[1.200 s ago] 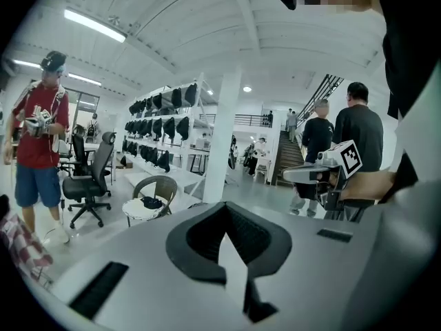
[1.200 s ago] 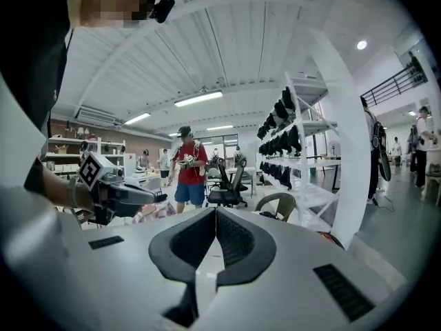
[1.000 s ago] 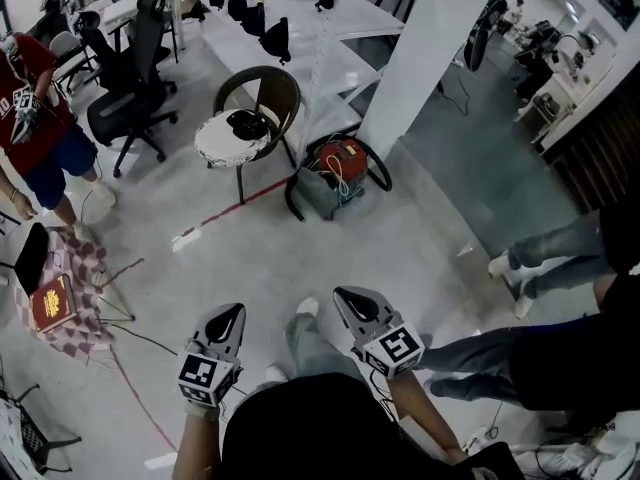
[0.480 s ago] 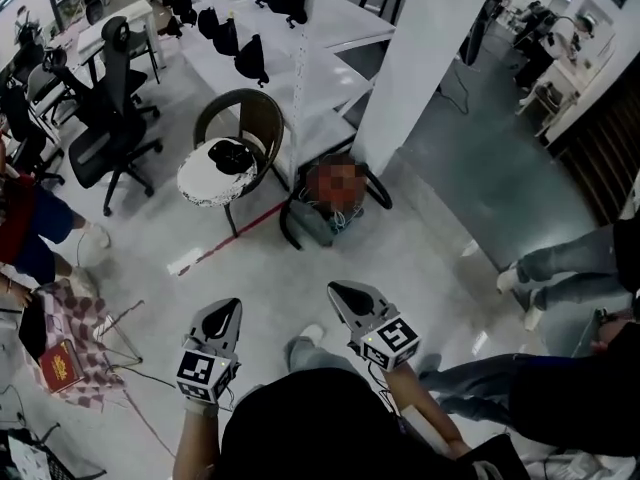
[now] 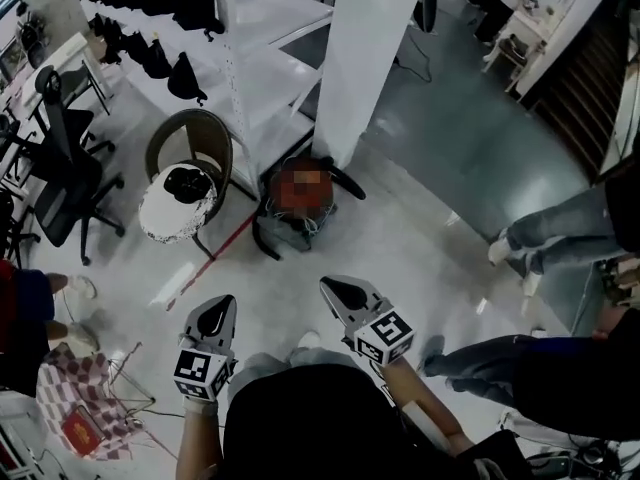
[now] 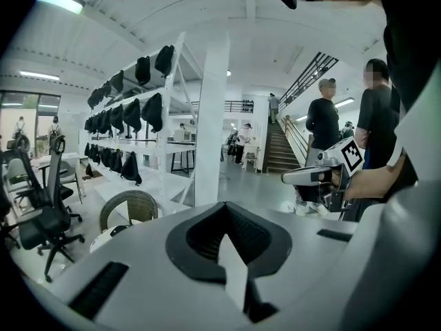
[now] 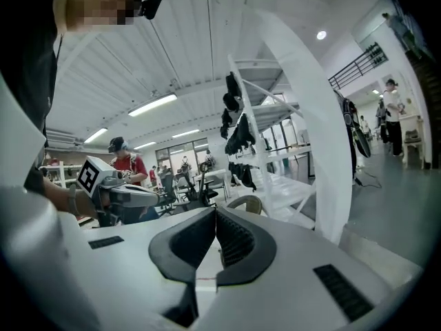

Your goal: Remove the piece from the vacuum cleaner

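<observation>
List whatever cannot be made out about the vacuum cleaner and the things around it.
Vacuum cleaner: in the head view a mosaic patch covers its body, so the piece to remove cannot be picked out. Neither gripper view shows it.
Black thing on the chair: head view, too small to identify.
Bystander's legs: head view, cut off by the right edge.

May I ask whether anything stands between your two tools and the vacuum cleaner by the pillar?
Nothing visible: bare floor lies between the left tool, the right tool and the vacuum cleaner; the chair stands aside.
</observation>
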Available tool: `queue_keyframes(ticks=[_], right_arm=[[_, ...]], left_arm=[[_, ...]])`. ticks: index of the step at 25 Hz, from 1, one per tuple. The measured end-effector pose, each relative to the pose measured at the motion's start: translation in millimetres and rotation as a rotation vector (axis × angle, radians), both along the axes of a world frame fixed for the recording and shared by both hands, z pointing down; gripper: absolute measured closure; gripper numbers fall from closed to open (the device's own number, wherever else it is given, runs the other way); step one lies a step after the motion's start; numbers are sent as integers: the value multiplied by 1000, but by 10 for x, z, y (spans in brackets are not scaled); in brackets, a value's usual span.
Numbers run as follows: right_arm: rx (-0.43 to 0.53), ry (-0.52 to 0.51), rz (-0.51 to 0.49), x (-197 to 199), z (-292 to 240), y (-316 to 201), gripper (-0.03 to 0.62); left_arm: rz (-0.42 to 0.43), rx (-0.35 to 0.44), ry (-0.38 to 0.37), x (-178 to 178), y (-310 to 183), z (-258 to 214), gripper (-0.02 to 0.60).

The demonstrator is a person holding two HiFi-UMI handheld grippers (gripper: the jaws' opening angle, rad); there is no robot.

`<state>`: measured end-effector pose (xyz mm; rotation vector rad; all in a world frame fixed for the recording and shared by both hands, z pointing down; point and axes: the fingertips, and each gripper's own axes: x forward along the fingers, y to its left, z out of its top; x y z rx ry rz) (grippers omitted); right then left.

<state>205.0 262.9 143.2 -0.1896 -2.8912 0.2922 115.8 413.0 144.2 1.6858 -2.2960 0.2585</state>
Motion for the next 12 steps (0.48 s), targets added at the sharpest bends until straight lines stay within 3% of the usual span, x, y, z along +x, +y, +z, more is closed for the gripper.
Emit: queue_keyframes(ticks=[12], right_arm=[[-42,37,250,58,231,-907,566]], left_arm=[[221,-29,4,-406,-1166,118,563]])
